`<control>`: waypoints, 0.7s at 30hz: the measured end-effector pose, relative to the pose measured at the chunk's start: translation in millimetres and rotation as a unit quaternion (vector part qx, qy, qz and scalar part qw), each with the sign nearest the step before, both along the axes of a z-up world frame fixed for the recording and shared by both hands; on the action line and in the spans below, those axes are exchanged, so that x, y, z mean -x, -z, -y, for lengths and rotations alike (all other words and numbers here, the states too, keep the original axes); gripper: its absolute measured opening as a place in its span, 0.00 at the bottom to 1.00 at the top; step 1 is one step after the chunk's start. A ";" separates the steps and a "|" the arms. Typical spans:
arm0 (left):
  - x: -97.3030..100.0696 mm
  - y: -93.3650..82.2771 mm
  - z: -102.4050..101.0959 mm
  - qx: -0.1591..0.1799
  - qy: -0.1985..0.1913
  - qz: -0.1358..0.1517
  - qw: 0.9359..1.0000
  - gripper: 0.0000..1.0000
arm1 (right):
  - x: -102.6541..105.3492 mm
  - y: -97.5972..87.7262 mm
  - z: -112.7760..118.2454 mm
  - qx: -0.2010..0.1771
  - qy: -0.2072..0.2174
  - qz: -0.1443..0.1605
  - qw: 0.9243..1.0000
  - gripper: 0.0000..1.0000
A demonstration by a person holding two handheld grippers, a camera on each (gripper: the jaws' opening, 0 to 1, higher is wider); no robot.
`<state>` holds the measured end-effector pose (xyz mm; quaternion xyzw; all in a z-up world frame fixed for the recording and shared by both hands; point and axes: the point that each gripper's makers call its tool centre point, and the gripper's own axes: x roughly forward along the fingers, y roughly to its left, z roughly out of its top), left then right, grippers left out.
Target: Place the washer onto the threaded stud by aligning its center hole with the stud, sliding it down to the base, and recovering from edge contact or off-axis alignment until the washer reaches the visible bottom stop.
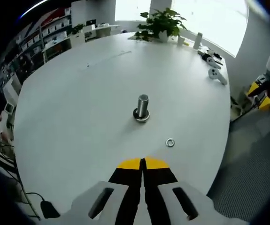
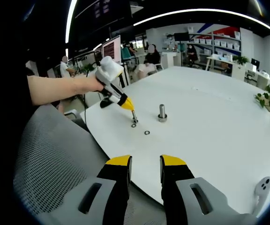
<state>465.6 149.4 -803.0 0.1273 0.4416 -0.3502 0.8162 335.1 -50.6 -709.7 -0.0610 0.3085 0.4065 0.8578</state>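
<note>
Washer lies flat on the white table, at four o'clock from the stud, nothing between. Left gripper clenched, empty; right gripper released.

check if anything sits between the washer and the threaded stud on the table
Nothing visible does. In the left gripper view the washer lies flat on the white table, apart from the threaded stud, with only bare tabletop between them. The left gripper has its fingers closed, short of the washer.
</note>
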 end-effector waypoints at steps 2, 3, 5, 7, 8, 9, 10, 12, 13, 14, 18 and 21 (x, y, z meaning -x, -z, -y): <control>-0.4 0.1 -0.1 -0.001 0.001 0.001 1.000 0.00 | 0.0 0.1 0.1 0.000 0.000 0.000 1.000 0.26; -0.6 0.1 -0.1 -0.001 0.000 0.001 1.000 0.00 | 0.0 0.2 0.2 0.000 0.000 0.000 1.000 0.26; -1.0 0.2 0.1 0.000 0.000 0.001 1.000 0.00 | 0.2 0.4 0.1 0.000 0.000 0.000 1.000 0.26; -0.7 0.1 0.3 0.001 -0.002 0.000 1.000 0.00 | 0.2 0.4 0.2 0.000 0.000 0.000 1.000 0.26; -0.6 -0.1 0.8 0.004 -0.003 0.000 1.000 0.00 | 0.1 0.3 0.2 0.000 0.000 0.000 1.000 0.26; -0.7 -0.2 0.8 0.005 -0.004 0.001 1.000 0.00 | 0.1 0.2 0.2 0.000 0.000 0.000 1.000 0.26; -0.6 -0.4 1.2 0.006 -0.004 0.002 1.000 0.00 | 0.2 0.3 0.1 0.000 0.000 0.000 1.000 0.26; -0.8 -0.6 1.8 0.009 -0.006 0.002 1.000 0.00 | 0.2 0.4 0.3 0.000 -0.001 0.000 1.000 0.26; -0.8 -0.7 1.9 0.010 -0.006 0.002 1.000 0.00 | 0.2 0.4 0.3 0.000 -0.001 0.000 1.000 0.26; -1.0 -1.0 1.7 0.013 -0.007 0.003 1.000 0.00 | 0.4 0.5 0.2 0.000 -0.001 0.000 1.000 0.26; 0.3 -1.7 1.6 0.014 -0.006 0.011 1.000 0.00 | 0.9 0.8 0.0 0.001 -0.002 0.000 1.000 0.26; 1.5 -2.7 -1.1 0.004 0.003 0.020 1.000 0.00 | 1.3 1.3 -0.1 0.002 -0.003 -0.001 1.000 0.26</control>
